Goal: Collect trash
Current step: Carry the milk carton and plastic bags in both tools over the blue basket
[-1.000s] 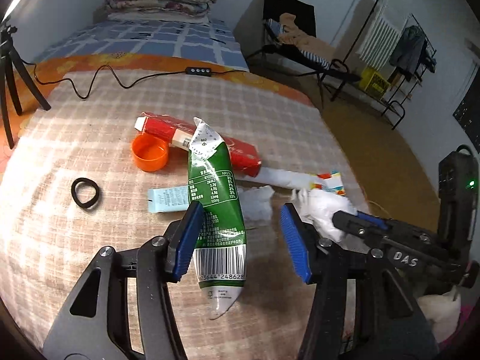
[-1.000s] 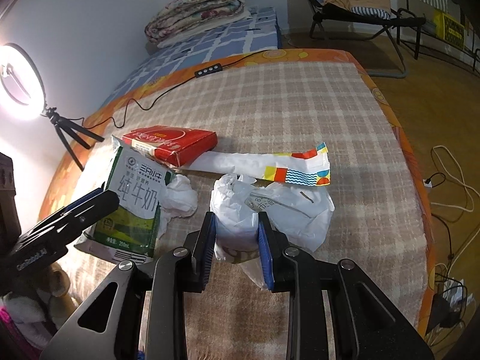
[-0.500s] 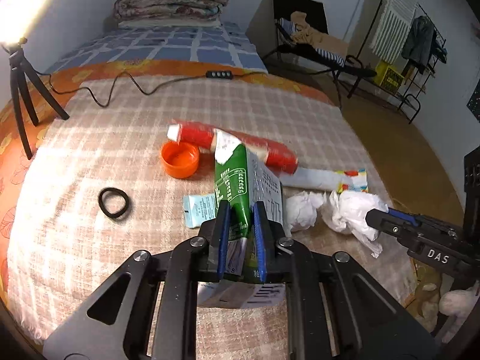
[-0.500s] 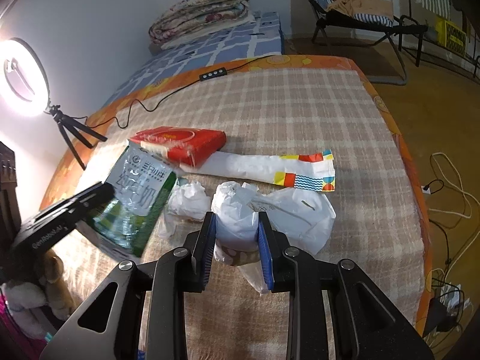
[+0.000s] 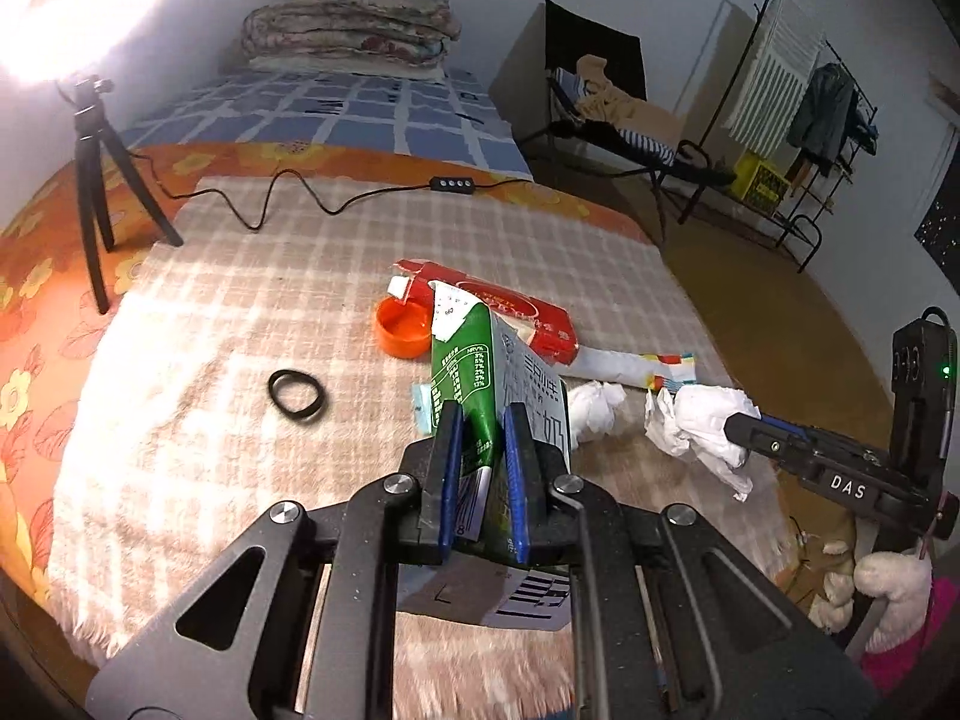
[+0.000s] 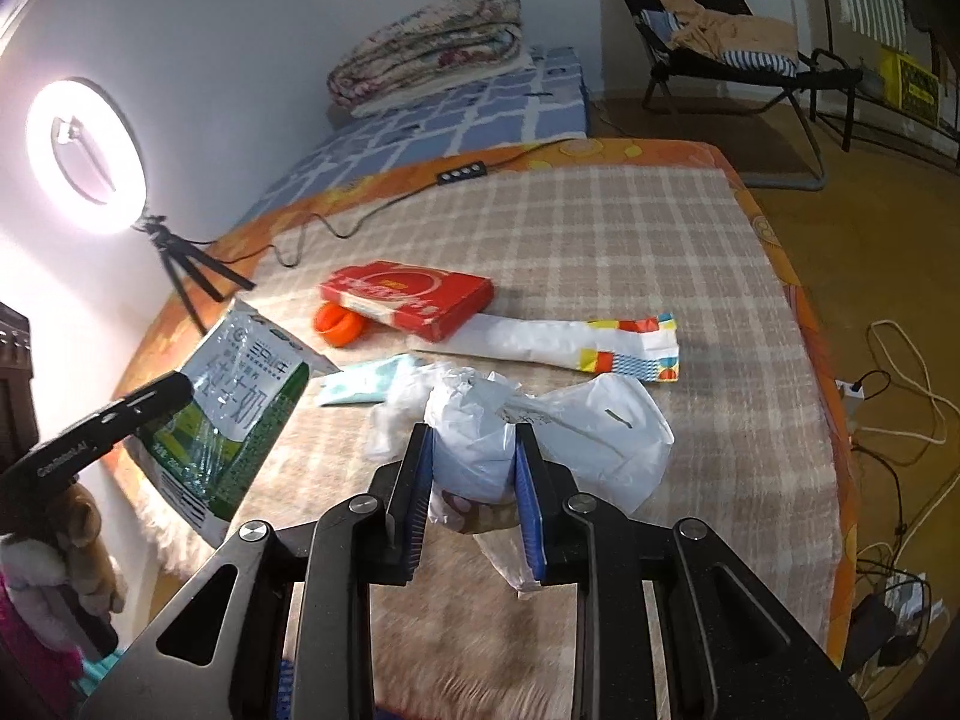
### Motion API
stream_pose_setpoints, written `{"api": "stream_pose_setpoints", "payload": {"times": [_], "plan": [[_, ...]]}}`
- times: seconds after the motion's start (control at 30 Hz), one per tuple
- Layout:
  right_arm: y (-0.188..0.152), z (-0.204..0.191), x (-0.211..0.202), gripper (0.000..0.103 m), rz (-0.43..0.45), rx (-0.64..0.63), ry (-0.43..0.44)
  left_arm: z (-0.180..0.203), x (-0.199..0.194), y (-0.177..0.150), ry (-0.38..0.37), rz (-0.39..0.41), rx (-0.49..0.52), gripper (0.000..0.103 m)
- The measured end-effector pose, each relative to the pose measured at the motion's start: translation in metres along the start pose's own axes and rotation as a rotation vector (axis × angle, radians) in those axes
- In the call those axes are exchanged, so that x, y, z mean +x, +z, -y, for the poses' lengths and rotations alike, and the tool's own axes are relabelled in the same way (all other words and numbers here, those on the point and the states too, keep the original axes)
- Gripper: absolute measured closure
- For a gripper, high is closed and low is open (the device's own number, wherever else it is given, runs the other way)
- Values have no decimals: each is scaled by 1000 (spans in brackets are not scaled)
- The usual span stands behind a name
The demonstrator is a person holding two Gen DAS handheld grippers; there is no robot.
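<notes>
At frame centre, left gripper point(image 5: 483, 468) clamped on green milk carton point(image 5: 480, 384); right gripper point(image 6: 474, 492) clamped on white plastic bag point(image 6: 576, 426).

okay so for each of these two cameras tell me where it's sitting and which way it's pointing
Left wrist: rides the left tongs, facing forward across the plaid blanket; its blue pads clamp the green milk carton, and the right tongs show at the right edge.
Right wrist: rides the right tongs, facing the same blanket, clamping the white plastic bag; the left tongs enter at left.
Shared: carton, bag, red box, orange cap.
</notes>
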State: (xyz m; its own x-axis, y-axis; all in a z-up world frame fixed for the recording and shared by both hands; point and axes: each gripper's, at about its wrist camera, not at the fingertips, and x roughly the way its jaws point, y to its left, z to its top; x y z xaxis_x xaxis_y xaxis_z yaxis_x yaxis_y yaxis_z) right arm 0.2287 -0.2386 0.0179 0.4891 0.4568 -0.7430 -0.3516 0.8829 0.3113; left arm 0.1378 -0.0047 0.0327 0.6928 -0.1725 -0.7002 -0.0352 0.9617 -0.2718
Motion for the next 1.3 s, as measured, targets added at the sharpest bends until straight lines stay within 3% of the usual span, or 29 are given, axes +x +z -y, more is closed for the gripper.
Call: {"api": "stream_pose_setpoints", "payload": {"times": [0.27,0.8,1.0,1.3], "plan": [[-32,-32,-37,79,2,-37,87,-14,-50,-29,-9,-3,-9,91],[-125,-102,-80,79,-96,-162,224,-38,-137,-132,-5,-74,-62,91],[-159,-117,-69,79,-173,-188,248,-48,-145,-170,4,-125,-92,91],[-204,-125,-41,79,-278,-201,239,-55,-123,-220,6,-245,-115,91]]}}
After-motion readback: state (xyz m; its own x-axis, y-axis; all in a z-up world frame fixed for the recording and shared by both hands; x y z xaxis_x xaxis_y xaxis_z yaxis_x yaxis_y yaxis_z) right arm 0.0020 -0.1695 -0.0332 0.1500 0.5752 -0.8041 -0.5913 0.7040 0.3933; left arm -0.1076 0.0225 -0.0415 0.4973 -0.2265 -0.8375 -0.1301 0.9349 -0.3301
